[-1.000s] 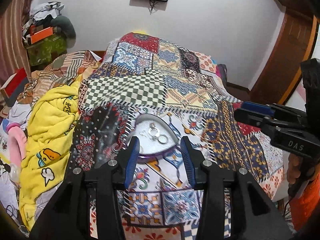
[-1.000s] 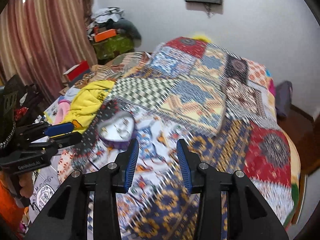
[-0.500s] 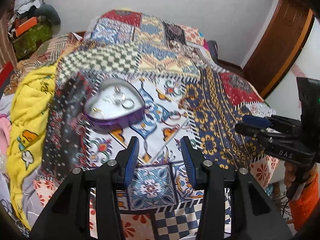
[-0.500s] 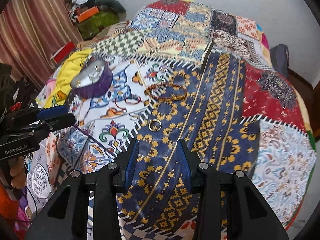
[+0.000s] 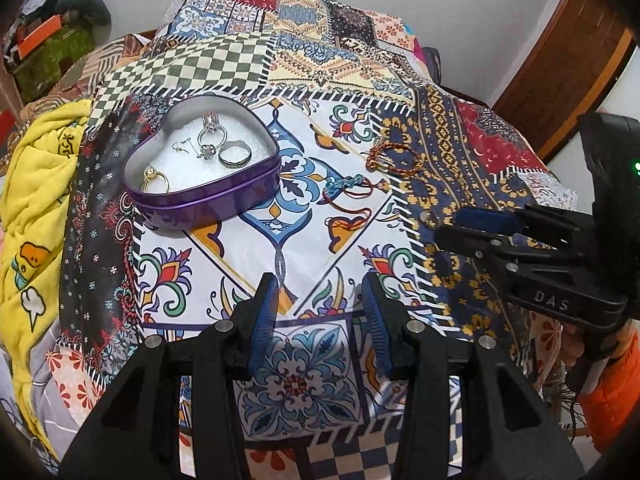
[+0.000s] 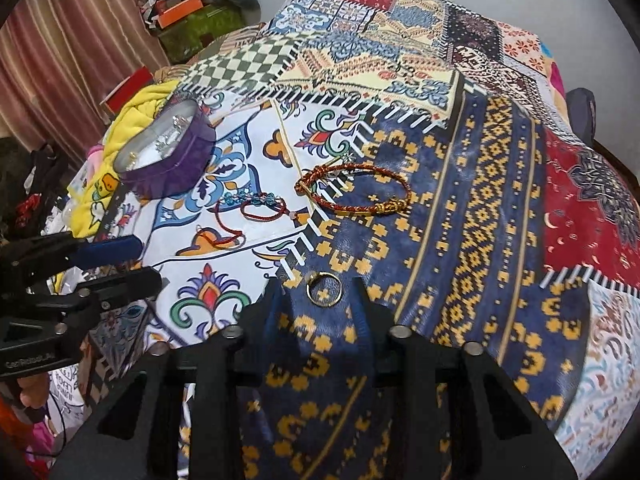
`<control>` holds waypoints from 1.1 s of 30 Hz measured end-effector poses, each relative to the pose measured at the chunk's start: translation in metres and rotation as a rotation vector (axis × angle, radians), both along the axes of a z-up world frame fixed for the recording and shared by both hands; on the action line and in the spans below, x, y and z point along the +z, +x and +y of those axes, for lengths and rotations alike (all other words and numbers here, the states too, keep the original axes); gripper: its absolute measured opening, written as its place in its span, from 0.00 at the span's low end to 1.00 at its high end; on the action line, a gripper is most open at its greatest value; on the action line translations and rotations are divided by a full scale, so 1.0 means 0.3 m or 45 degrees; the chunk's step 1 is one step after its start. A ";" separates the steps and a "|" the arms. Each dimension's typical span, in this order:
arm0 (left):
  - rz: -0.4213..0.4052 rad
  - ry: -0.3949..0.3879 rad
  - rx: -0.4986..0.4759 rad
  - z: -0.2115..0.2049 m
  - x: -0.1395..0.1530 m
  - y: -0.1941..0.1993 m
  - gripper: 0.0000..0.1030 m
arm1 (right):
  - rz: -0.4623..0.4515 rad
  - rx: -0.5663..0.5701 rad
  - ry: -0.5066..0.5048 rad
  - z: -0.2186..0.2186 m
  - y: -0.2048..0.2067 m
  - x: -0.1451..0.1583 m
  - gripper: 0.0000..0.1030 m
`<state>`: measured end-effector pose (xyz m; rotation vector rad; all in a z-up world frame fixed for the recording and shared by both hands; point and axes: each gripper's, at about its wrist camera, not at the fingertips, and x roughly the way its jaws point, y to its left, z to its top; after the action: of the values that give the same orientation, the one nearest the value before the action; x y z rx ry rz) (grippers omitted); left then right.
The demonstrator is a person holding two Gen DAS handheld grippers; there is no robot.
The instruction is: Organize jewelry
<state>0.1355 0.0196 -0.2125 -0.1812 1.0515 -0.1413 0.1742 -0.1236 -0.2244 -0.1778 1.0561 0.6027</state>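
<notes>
A purple heart-shaped tin [image 5: 208, 196] with several rings and earrings on white foam sits on the patchwork bedspread; it also shows in the right wrist view [image 6: 180, 164]. A gold ring [image 6: 324, 288] lies on the blue patch between the open fingers of my right gripper [image 6: 318, 294]. A red-gold braided bracelet [image 6: 356, 190] and a red cord bracelet with blue beads [image 6: 252, 204] lie beyond it. My left gripper [image 5: 318, 300] is open and empty, hovering near the tin. The right gripper [image 5: 472, 226] shows at the right of the left view.
A yellow blanket [image 5: 36, 216] lies left of the tin. Clutter and boxes [image 6: 192, 12] stand at the back left by a curtain. A wooden door [image 5: 568, 52] is at the back right. The bed's edge falls away on the right.
Both grippers have lowered and tilted toward the bed. My right gripper has come down so its open fingers flank the gold ring. The left gripper has moved closer to the tin.
</notes>
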 end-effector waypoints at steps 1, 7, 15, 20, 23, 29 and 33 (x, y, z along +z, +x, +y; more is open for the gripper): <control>0.002 -0.003 0.001 0.002 -0.004 0.005 0.41 | -0.006 -0.001 -0.008 0.005 0.000 -0.006 0.22; -0.013 -0.007 -0.012 0.005 -0.011 0.039 0.41 | -0.052 0.001 -0.012 0.002 -0.013 -0.008 0.18; -0.032 0.028 -0.049 -0.026 -0.015 0.100 0.41 | -0.059 -0.008 0.028 -0.024 -0.006 0.013 0.18; -0.028 0.020 -0.051 -0.044 -0.014 0.140 0.41 | -0.072 -0.043 0.078 -0.063 0.009 0.043 0.18; -0.020 0.016 -0.046 -0.055 -0.020 0.172 0.41 | -0.085 -0.056 0.093 -0.090 0.010 0.055 0.18; -0.041 0.085 -0.034 -0.092 -0.038 0.226 0.32 | -0.086 -0.082 0.111 -0.127 0.016 0.056 0.18; -0.052 0.102 -0.016 -0.100 -0.051 0.249 0.23 | -0.078 -0.104 0.131 -0.154 0.023 0.054 0.18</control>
<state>0.2103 -0.0104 -0.2277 -0.0988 1.0157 -0.1136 0.1811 -0.1699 -0.2082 -0.0625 0.9662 0.5728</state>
